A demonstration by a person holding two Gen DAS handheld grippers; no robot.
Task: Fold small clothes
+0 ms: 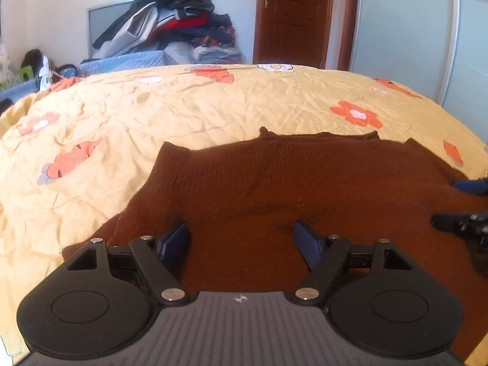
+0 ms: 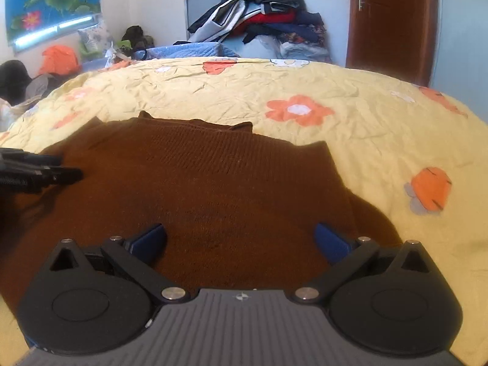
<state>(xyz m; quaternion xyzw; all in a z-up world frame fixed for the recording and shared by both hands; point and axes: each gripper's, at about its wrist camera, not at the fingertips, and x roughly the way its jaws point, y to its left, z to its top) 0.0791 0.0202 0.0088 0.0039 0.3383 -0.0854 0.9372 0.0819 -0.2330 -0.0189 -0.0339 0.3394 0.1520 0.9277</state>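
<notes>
A small brown knit sweater (image 1: 274, 183) lies spread flat on the yellow flowered bedspread (image 1: 152, 113), its ribbed hem toward the far side. My left gripper (image 1: 241, 231) hovers over the sweater's near left part, open, with only fabric below its blue pads. In the right wrist view the same sweater (image 2: 213, 177) fills the middle, and my right gripper (image 2: 241, 235) stands wide open above its near right part, nothing between the pads. The right gripper's fingers (image 1: 466, 204) show at the right edge of the left view; the left gripper's fingers (image 2: 36, 170) show at the left edge of the right view.
A heap of clothes (image 1: 180, 21) is piled beyond the bed's far edge, next to a brown door (image 1: 292, 15) and a pale wardrobe (image 1: 405, 30). More clutter and an orange item (image 2: 58, 59) lie at the far left. Bare bedspread (image 2: 381, 128) surrounds the sweater.
</notes>
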